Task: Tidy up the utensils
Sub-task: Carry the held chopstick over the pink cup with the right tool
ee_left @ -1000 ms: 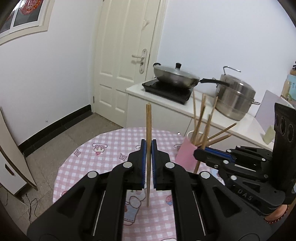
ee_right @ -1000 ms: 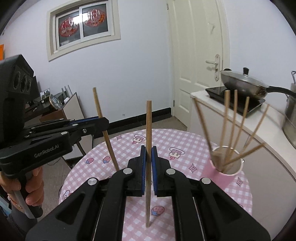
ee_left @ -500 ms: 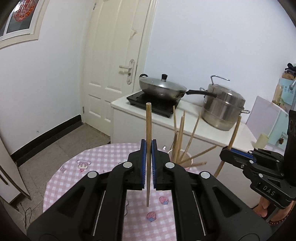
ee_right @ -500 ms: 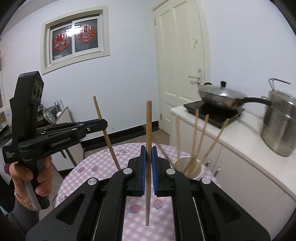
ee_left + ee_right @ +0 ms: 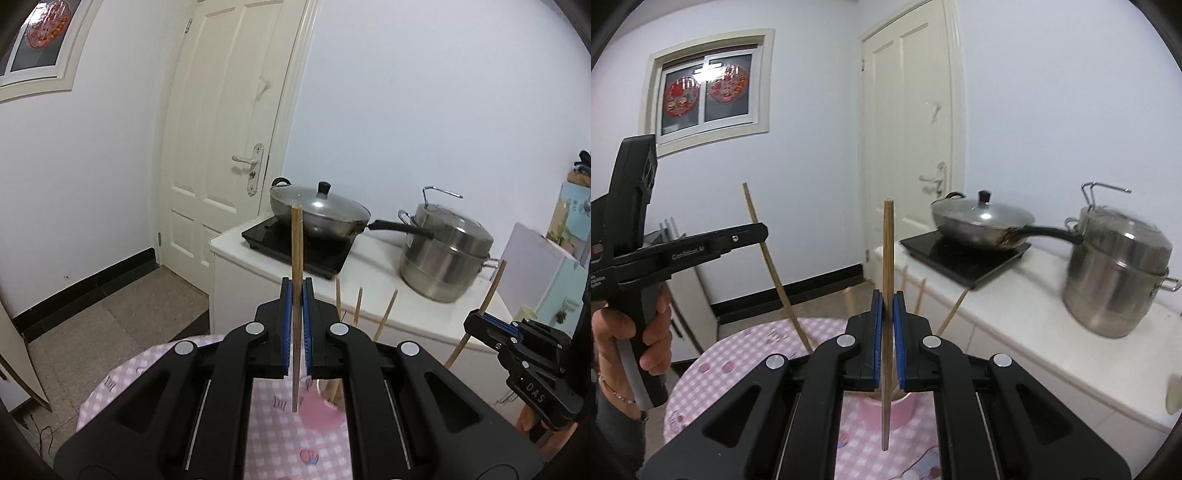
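Note:
My left gripper [image 5: 296, 291] is shut on an upright wooden chopstick [image 5: 296, 251], its lower tip hanging just above the pink cup [image 5: 319, 411]. Several chopsticks [image 5: 357, 306] stand in that cup, mostly hidden behind my fingers. In the right wrist view my right gripper [image 5: 887, 295] is shut on a second upright chopstick [image 5: 887, 251] over the same pink cup [image 5: 905, 410]. Each gripper shows in the other's view: the right gripper [image 5: 476, 321] at the far right, the left gripper [image 5: 762, 230] at the left, held by a hand [image 5: 653, 332], its chopstick [image 5: 772, 262] tilted.
The cup stands on a round table with a pink checked cloth [image 5: 122, 380]. Behind it a white counter [image 5: 373, 258] carries a lidded wok [image 5: 317, 214] on a black induction cooker [image 5: 266, 240] and a steel steamer pot [image 5: 443, 251]. A white door [image 5: 221, 147] is beyond.
Both grippers have risen and moved in toward the pink cup, each still holding its chopstick. The cup, earlier off to the right, now sits beneath the fingers in both views.

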Demonstrator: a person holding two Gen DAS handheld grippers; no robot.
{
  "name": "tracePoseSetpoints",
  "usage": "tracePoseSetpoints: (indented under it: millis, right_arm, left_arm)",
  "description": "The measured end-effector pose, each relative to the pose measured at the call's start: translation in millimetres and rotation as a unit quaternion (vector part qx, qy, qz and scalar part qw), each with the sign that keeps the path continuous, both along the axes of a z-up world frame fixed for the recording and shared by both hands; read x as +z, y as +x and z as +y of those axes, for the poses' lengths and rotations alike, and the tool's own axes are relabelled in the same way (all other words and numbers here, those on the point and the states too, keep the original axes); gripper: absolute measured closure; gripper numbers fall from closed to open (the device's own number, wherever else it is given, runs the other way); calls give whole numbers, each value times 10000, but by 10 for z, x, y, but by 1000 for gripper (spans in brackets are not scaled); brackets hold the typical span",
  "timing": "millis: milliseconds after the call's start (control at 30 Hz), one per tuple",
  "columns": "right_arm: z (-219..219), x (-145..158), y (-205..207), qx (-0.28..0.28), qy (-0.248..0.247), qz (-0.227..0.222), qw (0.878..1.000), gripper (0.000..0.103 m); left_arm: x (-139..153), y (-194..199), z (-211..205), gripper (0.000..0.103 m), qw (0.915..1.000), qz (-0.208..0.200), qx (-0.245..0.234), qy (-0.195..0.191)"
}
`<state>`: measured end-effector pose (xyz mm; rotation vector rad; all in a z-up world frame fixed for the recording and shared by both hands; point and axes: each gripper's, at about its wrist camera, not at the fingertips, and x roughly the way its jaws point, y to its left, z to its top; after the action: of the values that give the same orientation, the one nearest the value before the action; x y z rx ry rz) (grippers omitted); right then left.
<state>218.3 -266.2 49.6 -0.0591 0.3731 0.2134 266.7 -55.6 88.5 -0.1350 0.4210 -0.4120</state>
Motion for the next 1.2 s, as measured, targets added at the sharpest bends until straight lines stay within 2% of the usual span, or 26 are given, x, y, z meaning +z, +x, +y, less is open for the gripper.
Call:
tracePoseSetpoints:
  millis: [267,533,800,1033,1200]
  right_arm:
    - [-30,72,268,-16,24,-225,9997,98]
    - [-21,-48,429,44,37,-212,9998,98]
    - [-92,-264,498,54,85,69,9999,98]
    - [-84,-442,526,71,69,318,9994,98]
    - [-76,-548,504,82,49,449,9989,98]
  left_arm:
    - [214,182,-223,97,9994,-228,-208,-159]
    - [98,292,-408,97,9989,-191,-404,-119]
    - [-271,530,-379,97,9970,398,-608,-249]
    - [-565,658,-361,97,9935,898,-696,-105]
    - [-706,655,-334,97,9910,1094,-774,-48]
